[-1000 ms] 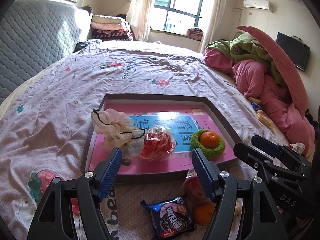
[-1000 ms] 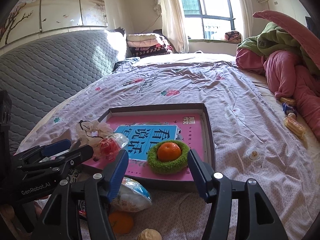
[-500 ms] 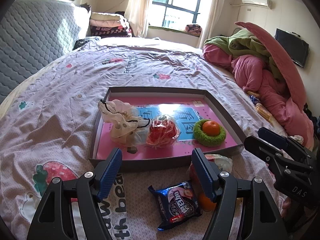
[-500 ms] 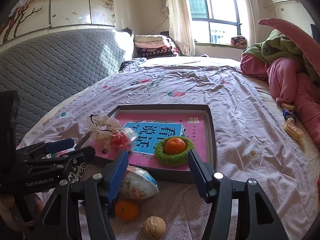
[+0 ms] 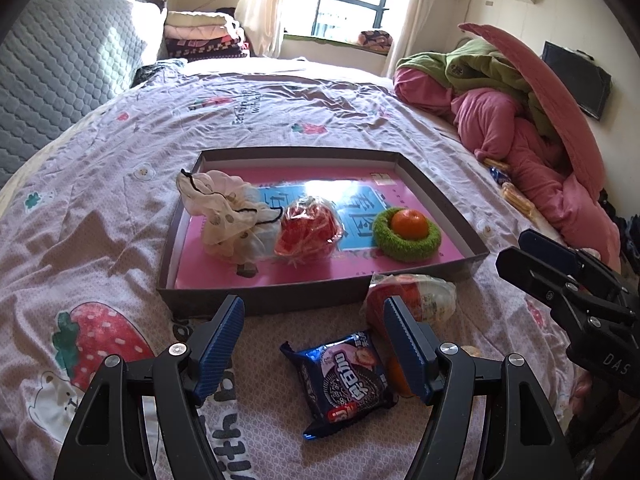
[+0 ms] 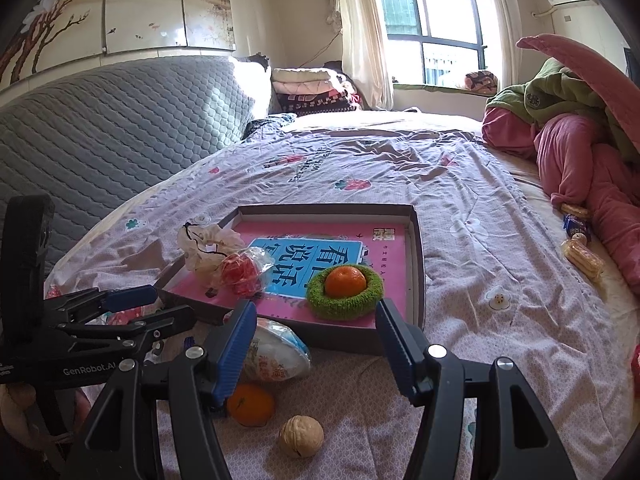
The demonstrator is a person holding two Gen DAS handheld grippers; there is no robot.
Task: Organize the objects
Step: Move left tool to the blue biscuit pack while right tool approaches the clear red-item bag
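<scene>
A grey-rimmed box lid (image 5: pixel 280 304) (image 6: pixel 416 248) with a pink book inside lies on the bed. It holds a cream cloth pouch (image 5: pixel 224 216), a red snack bag (image 5: pixel 308 230) and an orange in a green knitted ring (image 5: pixel 408 228) (image 6: pixel 345 284). In front of the lid lie a blue Oreo packet (image 5: pixel 344 380), a clear snack bag (image 5: pixel 416 300) (image 6: pixel 272 356), a loose orange (image 6: pixel 251 404) and a walnut (image 6: pixel 301 436). My left gripper (image 5: pixel 314 344) is open and empty above the Oreo packet. My right gripper (image 6: pixel 316 344) is open and empty above the orange and walnut.
The bed has a lilac printed sheet (image 5: pixel 100 184). A heap of pink and green quilts (image 5: pixel 520 120) lies at the right, with small wrapped snacks (image 6: pixel 580 256) beside it. A grey quilted headboard (image 6: pixel 100 128) stands at the left.
Both grippers have drawn back and up from the box lid. The Oreo packet, loose orange and walnut now show more fully in front of them. Jaws stay open.
</scene>
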